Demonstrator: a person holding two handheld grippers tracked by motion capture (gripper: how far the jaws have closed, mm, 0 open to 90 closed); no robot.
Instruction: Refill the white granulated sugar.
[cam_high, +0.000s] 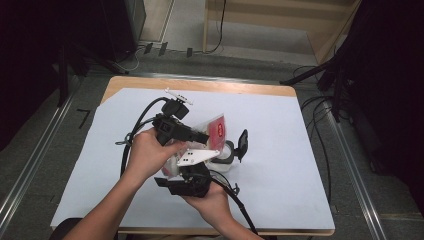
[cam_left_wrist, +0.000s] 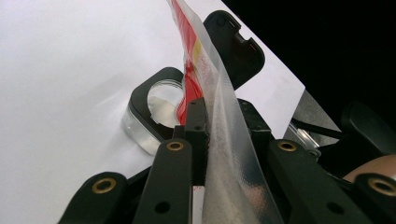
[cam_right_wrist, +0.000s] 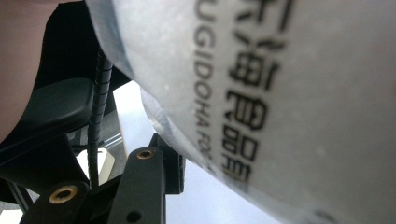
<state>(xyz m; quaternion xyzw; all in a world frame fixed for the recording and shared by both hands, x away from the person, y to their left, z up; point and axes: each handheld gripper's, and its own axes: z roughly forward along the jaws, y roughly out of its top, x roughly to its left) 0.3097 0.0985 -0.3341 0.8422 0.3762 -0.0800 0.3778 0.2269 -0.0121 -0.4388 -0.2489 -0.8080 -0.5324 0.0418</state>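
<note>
A clear plastic bag (cam_high: 217, 128) with a red label hangs over the middle of the table, held between both hands. My left gripper (cam_high: 202, 136) comes in from the left. In the left gripper view its jaws are shut on the bag's clear sealed edge (cam_left_wrist: 233, 154). My right gripper (cam_high: 187, 172) is just below, under its grey plate (cam_high: 197, 156). In the right gripper view the bag's side with black print (cam_right_wrist: 261, 93) presses close against one jaw, and the other jaw is hidden behind it. A clear jar (cam_high: 226, 156) with a black flip lid (cam_high: 243, 142) standing open rests under the bag.
White paper (cam_high: 280, 150) covers the wooden table (cam_high: 200, 85). Cables trail from both grippers toward the table's left and front edges. Black stands and cables are on the floor to either side.
</note>
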